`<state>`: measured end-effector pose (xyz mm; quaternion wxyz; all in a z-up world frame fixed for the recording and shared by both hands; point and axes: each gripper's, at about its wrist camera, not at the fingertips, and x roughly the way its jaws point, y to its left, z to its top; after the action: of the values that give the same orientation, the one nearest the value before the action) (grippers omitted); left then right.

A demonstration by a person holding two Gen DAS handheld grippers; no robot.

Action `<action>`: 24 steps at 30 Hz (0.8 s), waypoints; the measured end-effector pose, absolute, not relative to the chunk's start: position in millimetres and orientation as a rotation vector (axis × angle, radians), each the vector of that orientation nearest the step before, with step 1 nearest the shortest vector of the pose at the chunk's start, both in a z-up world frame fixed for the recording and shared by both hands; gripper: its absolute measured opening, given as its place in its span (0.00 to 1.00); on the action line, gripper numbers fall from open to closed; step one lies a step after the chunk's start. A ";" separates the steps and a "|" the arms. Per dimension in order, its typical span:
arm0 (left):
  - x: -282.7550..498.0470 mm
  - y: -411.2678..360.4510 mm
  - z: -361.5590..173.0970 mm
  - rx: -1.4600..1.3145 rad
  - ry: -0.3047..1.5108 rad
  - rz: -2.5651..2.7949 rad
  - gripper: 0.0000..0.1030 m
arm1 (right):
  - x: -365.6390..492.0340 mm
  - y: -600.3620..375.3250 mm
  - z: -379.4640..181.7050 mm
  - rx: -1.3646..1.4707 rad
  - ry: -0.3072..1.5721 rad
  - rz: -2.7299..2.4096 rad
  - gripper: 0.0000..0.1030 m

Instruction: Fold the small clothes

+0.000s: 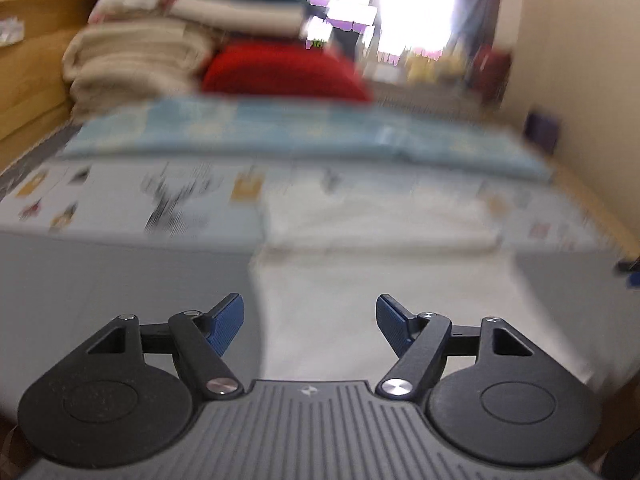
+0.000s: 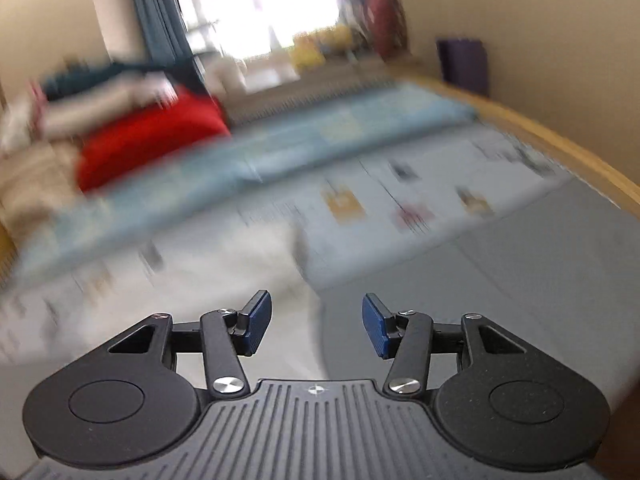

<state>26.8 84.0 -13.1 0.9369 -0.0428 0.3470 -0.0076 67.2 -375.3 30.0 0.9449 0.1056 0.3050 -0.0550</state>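
A white garment (image 1: pixel 360 264) lies flat on the grey mat, blurred by motion. My left gripper (image 1: pixel 310 322) is open and empty, hovering over the garment's near left part. In the right wrist view the same white garment (image 2: pixel 240 264) lies to the left and ahead. My right gripper (image 2: pixel 316 322) is open and empty above the garment's right edge, where it meets the grey mat (image 2: pixel 500 280).
A light blue folded blanket (image 1: pixel 280 136) lies across the far side of the mat. Behind it are a red cushion (image 1: pixel 280 68) and a stack of beige bedding (image 1: pixel 136 60). A wooden bed frame (image 2: pixel 560 140) runs along the right. A printed sheet (image 1: pixel 140 196) lies under the garment.
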 end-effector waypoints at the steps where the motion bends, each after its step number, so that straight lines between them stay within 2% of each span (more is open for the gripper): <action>1: 24.5 87.4 -20.5 -0.103 0.761 -0.008 0.70 | 64.9 -380.5 20.9 0.260 0.690 -0.127 0.48; 3: 19.1 95.3 -25.0 -0.147 0.809 -0.033 0.66 | 55.6 -394.8 9.8 0.410 0.733 -0.093 0.48; 6: 11.0 106.2 -25.6 -0.166 0.798 -0.060 0.59 | 40.8 -397.6 6.1 0.370 0.727 -0.122 0.47; 8: 3.1 117.0 -39.2 -0.195 0.797 -0.061 0.46 | 31.3 -395.3 2.4 0.316 0.728 -0.136 0.47; 9: 0.3 122.6 -51.6 -0.220 0.810 -0.059 0.43 | 29.4 -399.3 -3.6 0.318 0.736 -0.136 0.47; 10: 1.0 126.6 -64.2 -0.229 0.860 -0.042 0.37 | 30.5 -401.8 -13.0 0.330 0.744 -0.131 0.47; 11: 7.7 129.0 -74.5 -0.232 0.934 0.008 0.27 | 28.7 -402.2 -21.3 0.341 0.757 -0.128 0.47; 15: 24.2 142.6 -89.4 -0.329 0.992 0.049 0.27 | 40.8 -400.7 -65.8 0.390 0.865 -0.203 0.44; 19: 32.9 146.7 -108.4 -0.406 1.063 0.078 0.27 | 54.8 -385.4 -78.4 0.279 0.907 -0.210 0.43; 24: 35.9 141.1 -124.5 -0.368 1.125 0.061 0.28 | 60.4 -391.6 -92.2 0.319 0.963 -0.232 0.44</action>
<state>35.9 141.1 -124.5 0.8296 -0.1732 0.5300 0.0286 60.4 -391.6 -92.2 0.8677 0.1525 0.4600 -0.1108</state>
